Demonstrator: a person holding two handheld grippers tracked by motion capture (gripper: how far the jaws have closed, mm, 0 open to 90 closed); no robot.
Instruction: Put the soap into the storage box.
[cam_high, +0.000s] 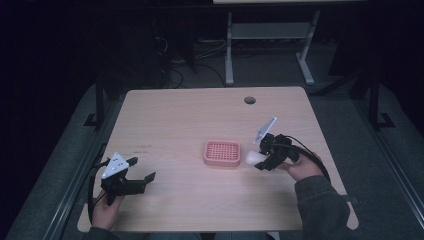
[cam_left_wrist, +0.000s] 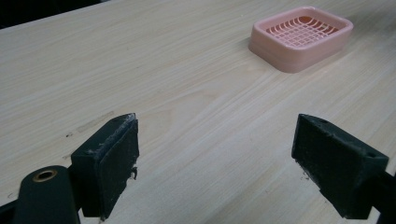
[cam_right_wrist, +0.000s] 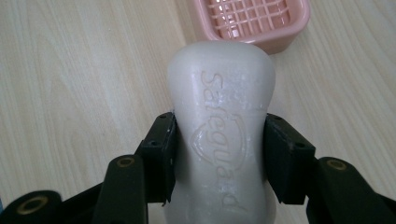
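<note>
The right gripper (cam_right_wrist: 219, 154) grips the soap bar (cam_right_wrist: 222, 121), long axis pointing at the pink soap dish (cam_right_wrist: 285, 35) just ahead. The left gripper (cam_left_wrist: 215, 163) sits farther off, fingers open.

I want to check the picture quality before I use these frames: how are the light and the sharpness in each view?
High view: dim, bluish, dark around the table, slightly soft. Left gripper view: evenly lit; the pink soap dish and wood grain look sharp, the near pads a bit soft. Right gripper view: bright and sharp; the embossed letters on the soap bar are readable, with small wet glints.
</note>
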